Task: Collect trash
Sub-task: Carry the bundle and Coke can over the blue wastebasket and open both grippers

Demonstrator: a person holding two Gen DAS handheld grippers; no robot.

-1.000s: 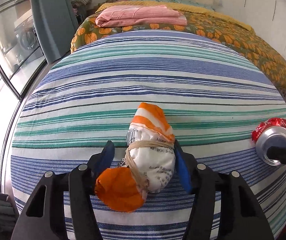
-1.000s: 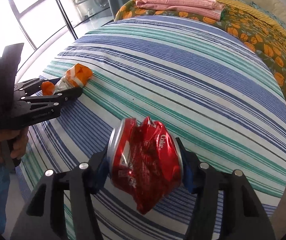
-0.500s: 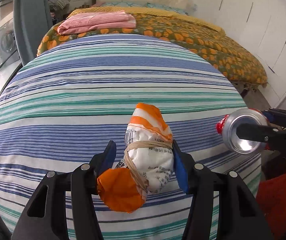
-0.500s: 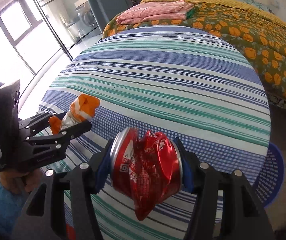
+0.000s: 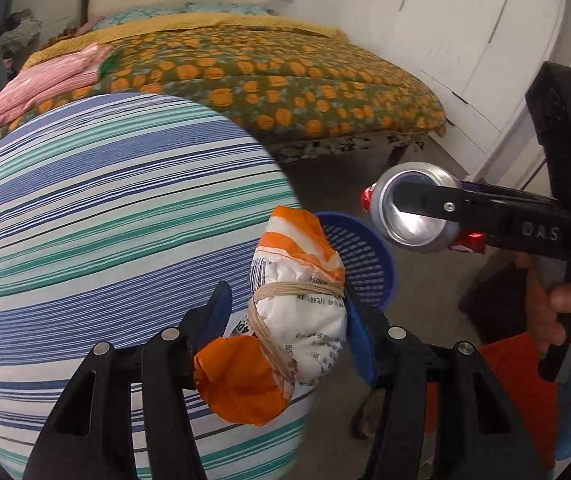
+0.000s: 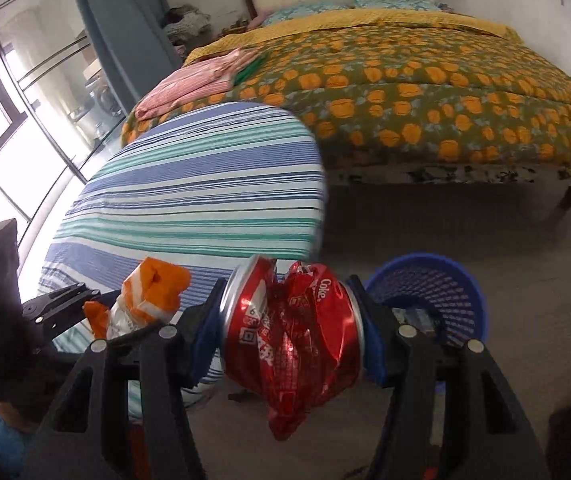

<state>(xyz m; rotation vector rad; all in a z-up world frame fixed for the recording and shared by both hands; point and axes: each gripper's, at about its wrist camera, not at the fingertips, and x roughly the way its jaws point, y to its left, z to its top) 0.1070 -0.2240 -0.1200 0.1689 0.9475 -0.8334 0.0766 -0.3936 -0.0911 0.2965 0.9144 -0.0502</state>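
Both jaws clamped on trash, blue basket (image 6: 429, 292) near.
I hold the left gripper (image 5: 285, 324) pinching the soft, light wrapper bundle (image 5: 297, 312) mid-body; the right gripper (image 6: 289, 324) squeezes the crushed can (image 6: 289, 332) end to end — thin, slippery.

Daylight, bright. Source: windows (image 6: 17, 120) at left of right wrist view, overexposed to white. Floor under bed (image 6: 425, 104) in shadow. Glare spot on can end (image 5: 417, 220). Motion blur along striped table edge (image 6: 317, 200). Strong fisheye curvature; black vignette in the corners of both views.
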